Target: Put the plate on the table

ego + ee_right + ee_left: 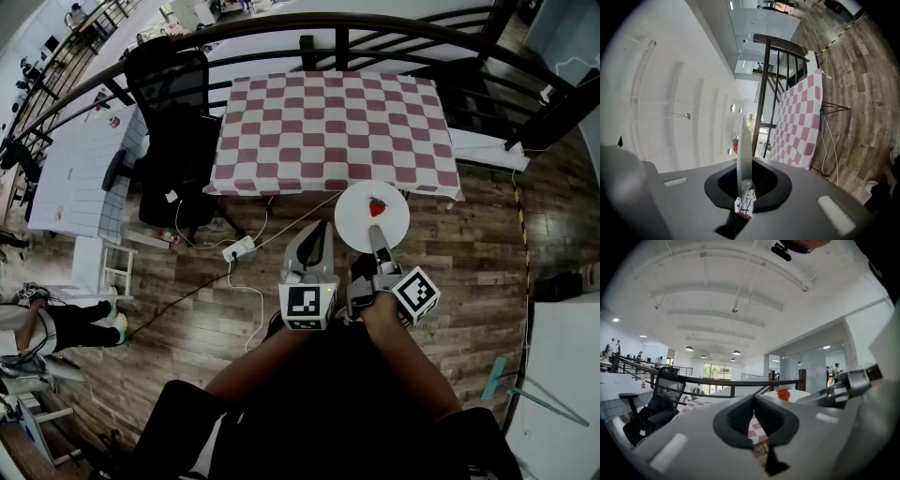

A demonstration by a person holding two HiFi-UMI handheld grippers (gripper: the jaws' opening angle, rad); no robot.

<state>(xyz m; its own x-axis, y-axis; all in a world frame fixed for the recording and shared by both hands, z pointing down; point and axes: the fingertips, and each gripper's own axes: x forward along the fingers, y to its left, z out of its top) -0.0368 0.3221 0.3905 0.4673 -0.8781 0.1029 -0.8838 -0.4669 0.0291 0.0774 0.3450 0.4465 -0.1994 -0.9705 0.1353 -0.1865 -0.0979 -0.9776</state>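
So, starting at the right hand-held gripper: its jaws are pinched nearly all the way together on the near rim of the white plate, and the right gripper view shows that thin edge running straight up between them. A small red thing that looks like a strawberry sits on the plate. The left hand-held gripper hangs just beside it with its jaws closed and nothing in them.

Moving outward, the plate is in the air over the wooden floor, just short of the near edge of the table with the red-and-white checked cloth. A black office chair stands at the table's left end, and a dark railing curves behind it.

We'd call this the carry step: plate gripped, not yet set down. The next move, as we see it, is to reach forward until the plate is over the cloth, lower it flat, then let the jaws go. We'd keep it level, since the grip is only on one edge and the berry could roll off.
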